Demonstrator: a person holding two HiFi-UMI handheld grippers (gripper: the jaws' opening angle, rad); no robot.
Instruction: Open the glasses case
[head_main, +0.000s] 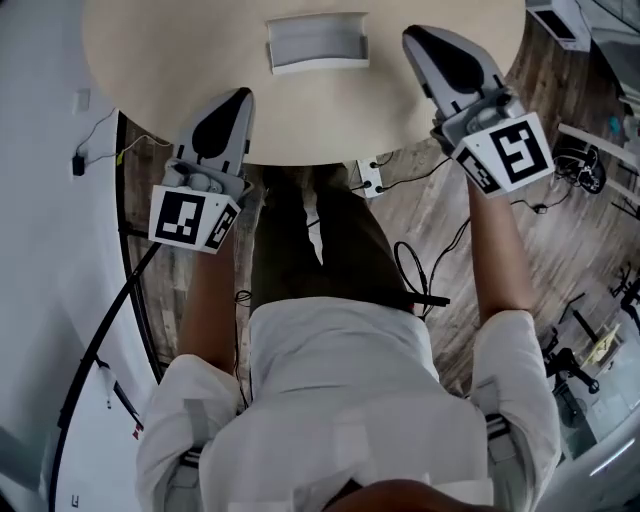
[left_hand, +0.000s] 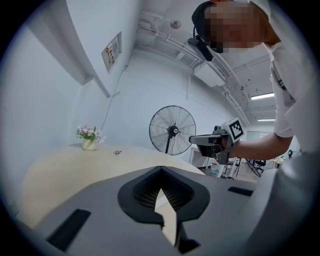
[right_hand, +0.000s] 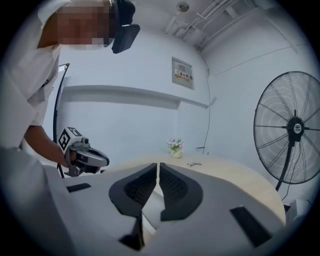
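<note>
Head view: looking down on the grey glasses case (head_main: 317, 42) lying toward the far middle of the round table (head_main: 150, 60), touched by neither tool. Holding the left gripper (head_main: 240, 97) over the near table rim, well apart from the case. Holding the right gripper (head_main: 412, 36) just beside the case's right end. Carrying nothing in either claw: left pads meeting at the tips, right pads leaving only a hairline slit.

Judging the opening as not yet begun. Needing the jaws parted first. Then pinning the base with one gripper while catching the lid's front lip with the other, and lifting along the hinge's arc rather than pushing sideways. Guessing at a hard shell, likely to skid on the smooth top if pressed from one side only.

Failing to tell from above whether the lid is seated or what lies inside. Spotting, in the left gripper view, a small vase (left_hand: 88, 145) carrying pale flowers (left_hand: 89, 132) at the far table edge, near a tiny dark item (left_hand: 117, 152) too small to name.
</note>
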